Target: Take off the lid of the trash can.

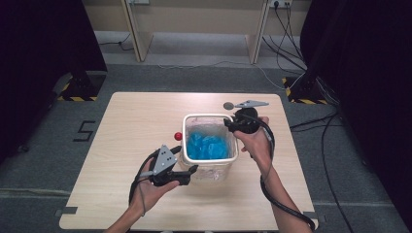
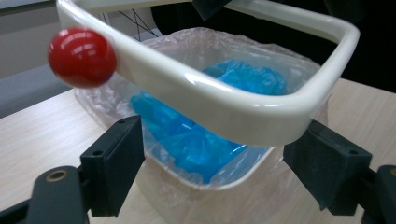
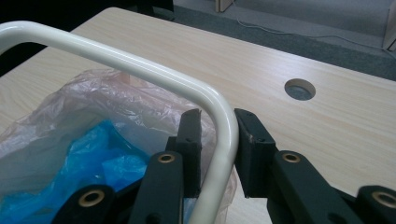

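At the left of the high view we see the left hand-held gripper (image 1: 193, 170) held low at the near left corner of the bin (image 1: 210, 167), its jaws spread wide and gripping nothing. In its own view the jaws sit either side of that corner, below the cream frame (image 2: 243, 109), which is lifted clear of the bin's rim. A red ball (image 2: 82, 57) pokes out from the frame's side. If we close here, we judge the jaws could pinch the thin clear liner (image 2: 187, 44) and tear it, or shove the light bin across the desk (image 1: 136, 121).

In the middle, the bin stands on the desk with the clear liner inside and crumpled blue plastic (image 1: 208, 145) at its bottom. The loose liner may slip down into the bin while the frame is off it.

Further right, the right hand-held gripper (image 3: 218, 140) is clenched on the frame's rounded corner, one jaw inside, one outside. The tube is smooth and held at a single corner, so it could twist or slide out. The inside jaw may also be trapping liner film, though we cannot tell from this angle.
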Demonstrator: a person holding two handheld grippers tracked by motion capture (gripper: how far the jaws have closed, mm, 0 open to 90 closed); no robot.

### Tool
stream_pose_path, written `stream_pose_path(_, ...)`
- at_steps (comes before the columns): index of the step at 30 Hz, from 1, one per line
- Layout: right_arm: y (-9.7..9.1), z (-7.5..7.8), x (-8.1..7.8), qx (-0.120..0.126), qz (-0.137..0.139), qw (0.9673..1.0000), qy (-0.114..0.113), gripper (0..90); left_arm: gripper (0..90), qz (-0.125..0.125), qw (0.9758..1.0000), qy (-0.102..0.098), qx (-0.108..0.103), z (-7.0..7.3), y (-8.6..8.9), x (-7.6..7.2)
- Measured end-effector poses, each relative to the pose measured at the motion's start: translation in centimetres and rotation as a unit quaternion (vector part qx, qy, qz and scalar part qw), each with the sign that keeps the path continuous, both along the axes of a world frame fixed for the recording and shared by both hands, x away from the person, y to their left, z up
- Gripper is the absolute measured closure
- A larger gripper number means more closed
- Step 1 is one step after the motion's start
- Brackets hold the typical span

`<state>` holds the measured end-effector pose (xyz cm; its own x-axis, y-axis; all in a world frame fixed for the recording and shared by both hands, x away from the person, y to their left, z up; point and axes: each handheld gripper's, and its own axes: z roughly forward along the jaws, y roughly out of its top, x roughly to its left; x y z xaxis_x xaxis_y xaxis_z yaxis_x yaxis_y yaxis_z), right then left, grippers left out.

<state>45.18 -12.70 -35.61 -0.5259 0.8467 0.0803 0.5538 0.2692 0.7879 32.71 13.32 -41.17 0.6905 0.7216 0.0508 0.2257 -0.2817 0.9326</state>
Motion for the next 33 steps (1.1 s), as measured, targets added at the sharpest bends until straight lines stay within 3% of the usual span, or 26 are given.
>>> stream_pose_path(5, -1.1, 0.4, -0.1, 0.022, 0.0, 0.9998, 0.005, 77.1, 20.3, -0.002, 1.0, -0.005, 0.001, 0.3, -0.3, 0.0)
stream_pose_path(6, -1.6, 0.5, -0.1, 0.036, 0.0, 0.9993, 0.012, 77.6, 20.1, -0.002, 1.0, -0.004, -0.003, 0.3, -0.3, 0.0)
stream_pose_path(13, -3.0, 0.9, -0.2, 0.047, -0.009, 0.9988, 0.011, 77.5, 19.4, -0.009, 1.0, 0.0, 0.004, 0.0, -0.5, -0.1)
stream_pose_path(22, -6.9, 1.5, -0.9, 0.039, -0.033, 0.9986, 0.015, 77.3, 18.1, 0.007, 0.9999, 0.01, -0.005, -0.3, 2.0, -0.4)
stream_pose_path(29, -11.2, 1.0, -1.7, 0.042, -0.067, 0.9966, 0.022, 77.3, 17.7, 0.026, 0.9989, 0.038, -0.011, -2.1, 4.3, -0.3)
stream_pose_path(33, -13.6, 0.5, -2.2, 0.045, -0.091, 0.9945, 0.025, 77.3, 17.8, 0.028, 0.9985, 0.048, -0.003, -3.0, 4.8, -0.4)
